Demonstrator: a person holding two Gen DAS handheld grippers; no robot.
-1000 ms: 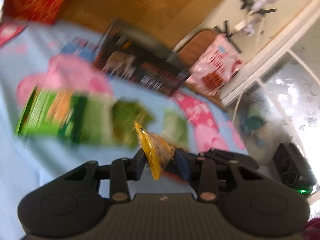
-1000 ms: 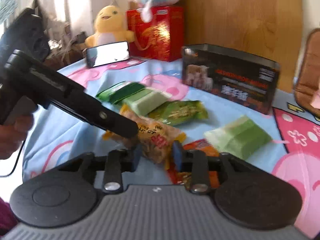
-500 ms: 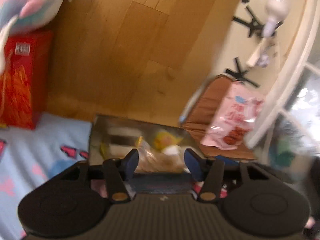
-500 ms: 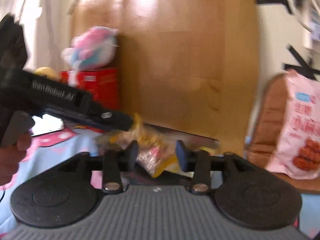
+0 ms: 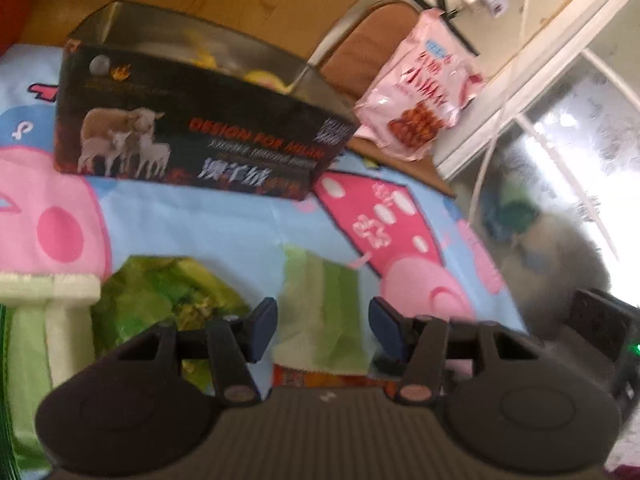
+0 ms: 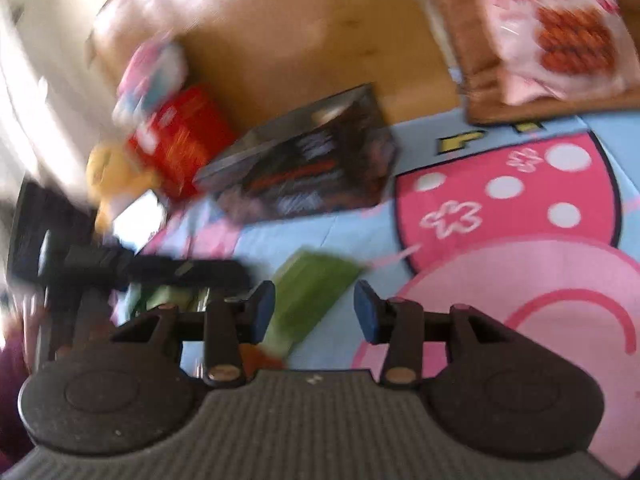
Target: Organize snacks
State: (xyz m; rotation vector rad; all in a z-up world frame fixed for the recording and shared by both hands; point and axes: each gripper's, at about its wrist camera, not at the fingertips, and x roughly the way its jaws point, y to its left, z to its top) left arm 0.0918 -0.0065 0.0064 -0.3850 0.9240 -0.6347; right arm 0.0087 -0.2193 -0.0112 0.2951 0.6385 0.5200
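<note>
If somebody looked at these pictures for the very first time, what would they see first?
Probably the big dark box with sheep on it, standing open-topped at the back of the bright pink and blue cartoon cloth. Next, the green snack packet lying right in front of the left tool, whose fingers are apart and empty. A pink snack bag rests on the brown chair behind.

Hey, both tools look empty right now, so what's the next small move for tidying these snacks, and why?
Probably lower the left tool onto the pale green packet lying on the cloth right ahead of it and close on it. Both tools stand open with nothing between the pads, the dark box already shows yellow packets inside, and green packets are loose on the cloth. The right tool hangs over the same packet.
</note>
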